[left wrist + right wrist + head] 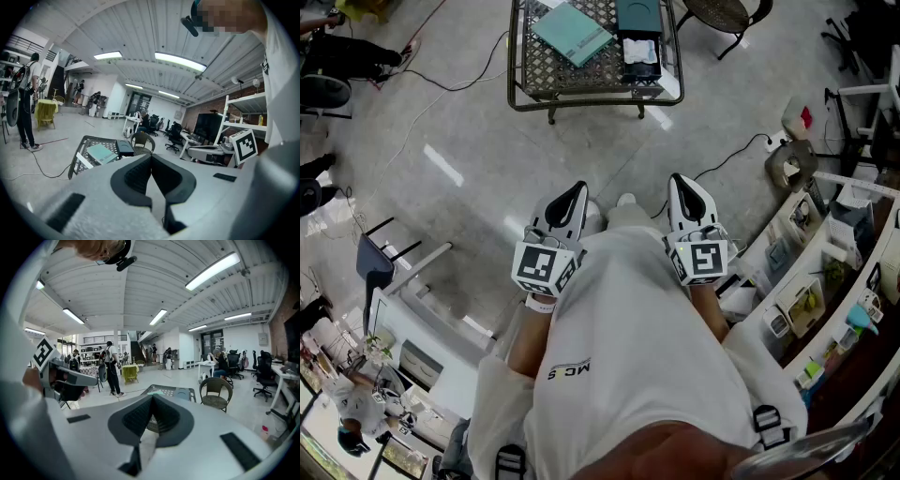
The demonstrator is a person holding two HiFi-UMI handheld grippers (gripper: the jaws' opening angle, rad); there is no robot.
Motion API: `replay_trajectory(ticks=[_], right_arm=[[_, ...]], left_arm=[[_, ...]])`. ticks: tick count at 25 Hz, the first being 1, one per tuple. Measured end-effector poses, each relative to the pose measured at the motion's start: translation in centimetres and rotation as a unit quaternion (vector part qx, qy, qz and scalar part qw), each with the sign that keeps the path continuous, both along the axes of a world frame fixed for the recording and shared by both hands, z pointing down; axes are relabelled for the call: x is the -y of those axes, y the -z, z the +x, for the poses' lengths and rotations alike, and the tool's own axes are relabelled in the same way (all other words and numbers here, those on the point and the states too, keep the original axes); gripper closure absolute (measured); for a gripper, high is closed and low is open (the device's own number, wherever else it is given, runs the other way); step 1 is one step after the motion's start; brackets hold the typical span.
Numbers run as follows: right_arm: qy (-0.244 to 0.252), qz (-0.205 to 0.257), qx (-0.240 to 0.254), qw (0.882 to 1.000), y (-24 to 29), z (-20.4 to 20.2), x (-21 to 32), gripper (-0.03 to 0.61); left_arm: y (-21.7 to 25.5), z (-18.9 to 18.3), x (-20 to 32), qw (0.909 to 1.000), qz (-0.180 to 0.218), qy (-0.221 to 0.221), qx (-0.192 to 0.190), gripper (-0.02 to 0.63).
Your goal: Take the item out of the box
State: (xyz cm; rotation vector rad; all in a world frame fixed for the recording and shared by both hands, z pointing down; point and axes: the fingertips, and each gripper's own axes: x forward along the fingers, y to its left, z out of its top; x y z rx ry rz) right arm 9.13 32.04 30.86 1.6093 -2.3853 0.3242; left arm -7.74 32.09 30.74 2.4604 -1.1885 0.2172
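Note:
A metal lattice table [521,80] stands a few steps ahead of me. On it lie a flat teal box [572,33] and a dark box [638,17] with something white [640,52] beside it. My left gripper [577,190] and right gripper [681,182] are held close to my chest, far short of the table, both shut with nothing between the jaws. In the left gripper view the shut left gripper [151,159] points toward the table [80,152] with the teal box [102,153] and dark box [124,148]. The right gripper [152,399] partly hides the table [183,393].
A round wicker chair [722,13] stands just right of the table. Cables [441,84] run across the grey floor at the left. Shelves and a cluttered counter [825,281] line the right side. A low white unit [412,319] stands at the left. A person [23,108] stands far off.

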Motion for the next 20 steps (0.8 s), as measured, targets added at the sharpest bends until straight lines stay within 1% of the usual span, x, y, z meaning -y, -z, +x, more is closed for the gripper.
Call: replay_trajectory(ticks=[6, 10, 12, 15, 18, 20], right_arm=[[-0.008, 0.013, -0.016, 1.000, 0.6, -1.0, -0.4, 0.563], [-0.011, 0.016, -0.009, 1.000, 1.1, -2.0, -0.7, 0.563], [-0.011, 0.009, 0.005, 1.000, 0.8, -2.5, -0.8, 0.563], [-0.012, 0.001, 0.019, 1.000, -0.1, -3.2, -0.7, 0.563], [-0.010, -0.006, 0.016, 1.000, -0.8, -2.9, 0.0, 0.563], [-0.003, -0.022, 0.019, 1.000, -1.9, -2.9, 1.3, 0.563]], left_arm=[[1.2, 0.1, -0.8, 0.9999, 0.010, -0.004, 0.000, 0.589], [2.0, -1.0, -1.1, 0.9998, 0.021, -0.001, 0.002, 0.589], [2.1, -1.5, -1.0, 0.9997, 0.024, -0.003, 0.002, 0.589], [1.6, -2.0, -0.4, 0.9997, 0.019, -0.011, 0.010, 0.589], [1.1, -1.5, 0.2, 0.9998, 0.009, -0.017, 0.007, 0.589], [0.4, -1.1, 1.1, 0.9998, -0.001, -0.018, 0.006, 0.589]])
